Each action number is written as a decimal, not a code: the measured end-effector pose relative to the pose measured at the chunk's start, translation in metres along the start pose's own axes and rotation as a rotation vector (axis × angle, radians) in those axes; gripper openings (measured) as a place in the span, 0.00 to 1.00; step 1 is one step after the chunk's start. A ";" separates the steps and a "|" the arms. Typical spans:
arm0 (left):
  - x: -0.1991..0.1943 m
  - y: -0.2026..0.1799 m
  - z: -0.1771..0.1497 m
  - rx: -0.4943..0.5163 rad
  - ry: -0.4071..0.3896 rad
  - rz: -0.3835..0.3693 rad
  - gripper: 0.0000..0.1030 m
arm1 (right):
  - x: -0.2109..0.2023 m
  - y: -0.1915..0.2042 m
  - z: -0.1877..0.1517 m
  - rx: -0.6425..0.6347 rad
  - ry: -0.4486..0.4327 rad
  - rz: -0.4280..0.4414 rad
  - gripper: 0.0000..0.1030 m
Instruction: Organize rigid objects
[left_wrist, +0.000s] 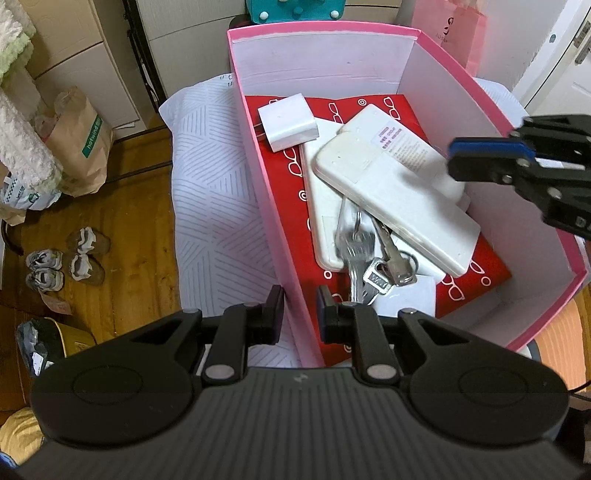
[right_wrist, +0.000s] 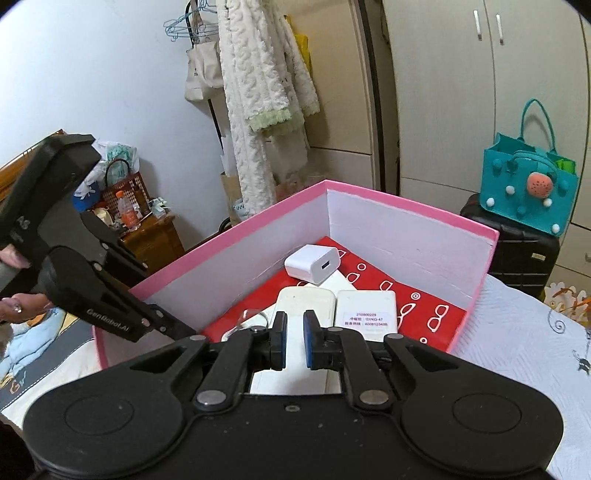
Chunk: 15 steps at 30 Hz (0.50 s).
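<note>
A pink box (left_wrist: 255, 177) with white inner walls stands on a white quilt. Inside, on a red glasses-print item (left_wrist: 284, 166), lie a white charger cube (left_wrist: 288, 123), a white power bank (left_wrist: 391, 188) across another white slab, and a bunch of keys (left_wrist: 369, 258). My left gripper (left_wrist: 300, 310) straddles the box's near-left wall with its jaws slightly apart and empty. My right gripper (right_wrist: 294, 341) hovers over the box's right side with a narrow gap and nothing between the pads; it also shows in the left wrist view (left_wrist: 487, 158). The charger cube (right_wrist: 312, 264) and the power bank (right_wrist: 367, 310) show in the right wrist view.
Paper bags (left_wrist: 83, 147) and small shoes (left_wrist: 66, 262) lie on the wooden floor at left. A teal bag (right_wrist: 528, 184) sits on a black suitcase (right_wrist: 517, 258) behind the box. A white robe (right_wrist: 266, 96) hangs by the wardrobe.
</note>
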<state>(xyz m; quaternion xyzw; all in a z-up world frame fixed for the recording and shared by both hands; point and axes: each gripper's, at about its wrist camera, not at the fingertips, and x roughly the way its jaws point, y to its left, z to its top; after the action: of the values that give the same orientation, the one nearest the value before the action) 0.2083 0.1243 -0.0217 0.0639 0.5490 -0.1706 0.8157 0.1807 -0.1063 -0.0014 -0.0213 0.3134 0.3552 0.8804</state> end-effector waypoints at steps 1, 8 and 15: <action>-0.001 0.001 -0.001 -0.007 -0.001 -0.007 0.20 | -0.005 0.001 -0.002 0.002 -0.010 -0.006 0.15; -0.022 0.000 -0.007 -0.045 -0.071 0.002 0.40 | -0.042 0.010 -0.011 0.013 -0.067 -0.070 0.36; -0.051 -0.011 -0.018 -0.069 -0.145 0.040 0.48 | -0.071 0.023 -0.017 0.011 -0.110 -0.093 0.48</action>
<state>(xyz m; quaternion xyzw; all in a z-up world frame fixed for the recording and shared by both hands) 0.1712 0.1301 0.0192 0.0342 0.4926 -0.1393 0.8584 0.1179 -0.1373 0.0292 -0.0115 0.2652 0.3128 0.9120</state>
